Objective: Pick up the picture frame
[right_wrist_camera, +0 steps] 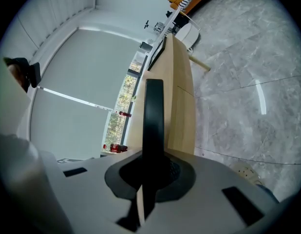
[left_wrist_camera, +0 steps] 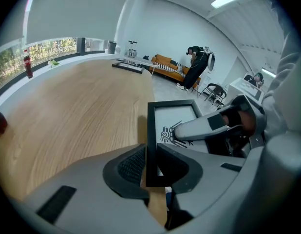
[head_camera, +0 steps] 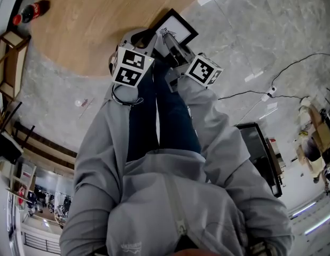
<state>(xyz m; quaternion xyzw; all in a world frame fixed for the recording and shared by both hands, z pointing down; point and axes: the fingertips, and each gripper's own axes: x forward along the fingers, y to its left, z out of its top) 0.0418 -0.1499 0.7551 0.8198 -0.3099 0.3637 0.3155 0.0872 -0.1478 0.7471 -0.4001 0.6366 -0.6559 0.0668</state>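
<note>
The frame [head_camera: 174,30] is held by both claws at the worktop's [head_camera: 90,31] edge: the left claw [left_wrist_camera: 153,167] is clamped on its near-left rail and the right claw [right_wrist_camera: 151,172] is closed on its right edge. The lift seems barely begun, so a level, joint raise is called for next. The frame is faced upward, and its long axis is judged to point away from the person.
</note>
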